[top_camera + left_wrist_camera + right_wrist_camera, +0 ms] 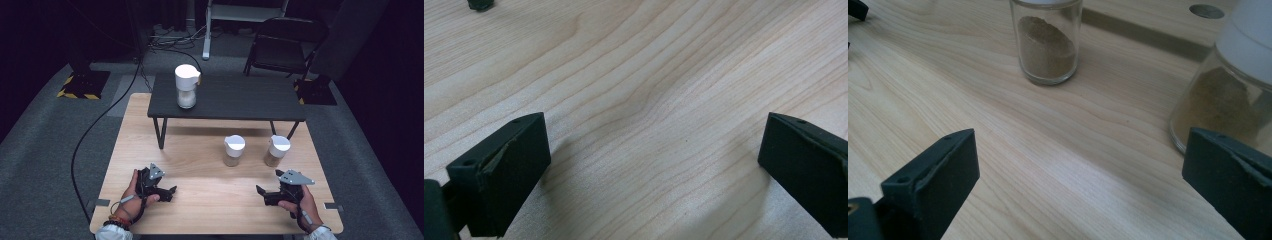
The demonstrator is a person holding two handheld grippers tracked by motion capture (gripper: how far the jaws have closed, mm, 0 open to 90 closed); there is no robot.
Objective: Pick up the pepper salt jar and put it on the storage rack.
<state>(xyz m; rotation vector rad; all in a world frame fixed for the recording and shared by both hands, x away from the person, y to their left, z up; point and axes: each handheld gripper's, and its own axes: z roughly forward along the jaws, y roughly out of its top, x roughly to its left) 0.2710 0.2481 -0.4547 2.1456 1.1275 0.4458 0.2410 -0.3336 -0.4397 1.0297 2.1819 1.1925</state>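
Left hand (134, 192): it rests low on the wooden table (200, 170), near the front left edge, wrist bent a little inward.
Left gripper (171, 192): it lies close to the tabletop, jaws wide apart with nothing between them (just bare wood in the left gripper view).
Right hand (299, 204): it sits near the front right edge, fingers wrapped around the handle.
Right gripper (260, 191): it points left and inward, jaws wide apart and empty.
Two jars (234, 150) (277, 150): both stand upright on the table with white lids and brown powder, ahead of the right gripper, not touching it.
Third jar (186, 85): it stands on the small dark table (235, 97) farther back.
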